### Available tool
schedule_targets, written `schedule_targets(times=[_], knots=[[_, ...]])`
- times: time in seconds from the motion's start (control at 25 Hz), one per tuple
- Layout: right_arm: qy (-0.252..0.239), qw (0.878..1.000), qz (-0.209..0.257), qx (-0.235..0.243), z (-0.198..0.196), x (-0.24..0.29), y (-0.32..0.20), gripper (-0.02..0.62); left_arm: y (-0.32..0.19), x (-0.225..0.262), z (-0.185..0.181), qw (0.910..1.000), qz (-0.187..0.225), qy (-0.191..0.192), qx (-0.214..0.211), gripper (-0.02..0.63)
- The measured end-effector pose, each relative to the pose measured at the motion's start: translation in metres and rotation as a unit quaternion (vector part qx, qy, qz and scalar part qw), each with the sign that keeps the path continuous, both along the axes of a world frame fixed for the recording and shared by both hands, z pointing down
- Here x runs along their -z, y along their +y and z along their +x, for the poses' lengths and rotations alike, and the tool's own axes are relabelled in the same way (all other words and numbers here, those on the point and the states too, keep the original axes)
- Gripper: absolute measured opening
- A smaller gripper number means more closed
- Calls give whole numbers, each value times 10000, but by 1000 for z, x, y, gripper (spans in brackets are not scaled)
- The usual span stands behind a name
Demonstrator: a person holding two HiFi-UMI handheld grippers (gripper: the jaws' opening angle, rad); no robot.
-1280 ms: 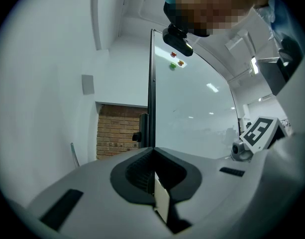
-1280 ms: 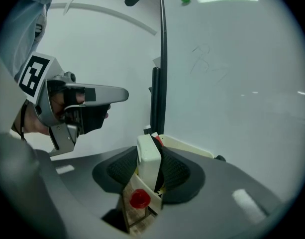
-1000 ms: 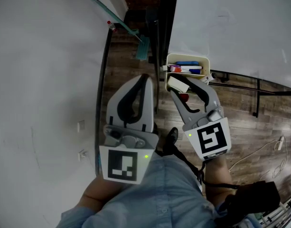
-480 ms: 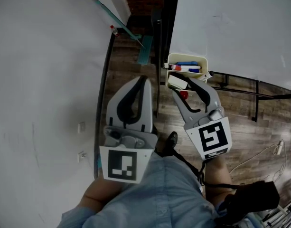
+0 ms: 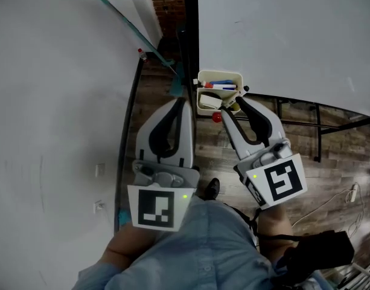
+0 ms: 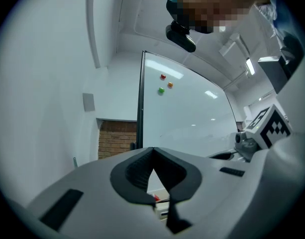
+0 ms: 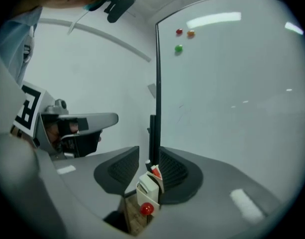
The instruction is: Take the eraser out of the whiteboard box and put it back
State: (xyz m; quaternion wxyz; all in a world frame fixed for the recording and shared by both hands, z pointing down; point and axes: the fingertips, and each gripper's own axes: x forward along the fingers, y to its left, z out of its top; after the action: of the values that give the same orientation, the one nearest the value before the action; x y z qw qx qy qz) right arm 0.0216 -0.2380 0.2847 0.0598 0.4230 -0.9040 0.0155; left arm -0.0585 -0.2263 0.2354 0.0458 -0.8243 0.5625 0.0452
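**A:** Where's the eraser [image 5: 209, 102]?

**B:** It's in the whiteboard box [image 5: 220, 74], in the front compartment, the one away from the board. It lies across the box's near side. The markers [image 5: 223, 86] are in the compartment behind it.

**A:** And the box itself?

**B:** It hangs at the bottom left corner of the whiteboard [image 5: 281, 35], against its lower edge. A red knob [image 5: 216, 118] shows just under the box.

**A:** Is the right gripper [image 7: 150, 159] on the eraser?

**B:** Its jaws stand apart and have just been closing. In the right gripper view the box and eraser show in the gap between them, but neither pad visibly presses on anything. In the head view the fingertips sit just beside the box's near right corner.

**A:** The left gripper [image 6: 153, 152]?

**B:** Its fingers are pressed together with nothing between them. It's beside the right one, short of the box.

**A:** Anything on the board?

**B:** Three small magnets [image 7: 179, 32] near its top left corner: red, orange and green.
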Motion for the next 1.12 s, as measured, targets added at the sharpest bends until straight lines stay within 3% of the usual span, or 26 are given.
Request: schedule_targets(times=[0.24,0.52,1.12], knots=[[-465,9964,670,-240,24,51,23,5,21,18,18,9998,209,58,-13,5],[-568,9937,934,-262,30,73,41,2,36,32,32,9990,437,73,-24,5],[-599,9923,1066,-214,29,85,51,0,46,39,34,9987,503,14,-62,5]])
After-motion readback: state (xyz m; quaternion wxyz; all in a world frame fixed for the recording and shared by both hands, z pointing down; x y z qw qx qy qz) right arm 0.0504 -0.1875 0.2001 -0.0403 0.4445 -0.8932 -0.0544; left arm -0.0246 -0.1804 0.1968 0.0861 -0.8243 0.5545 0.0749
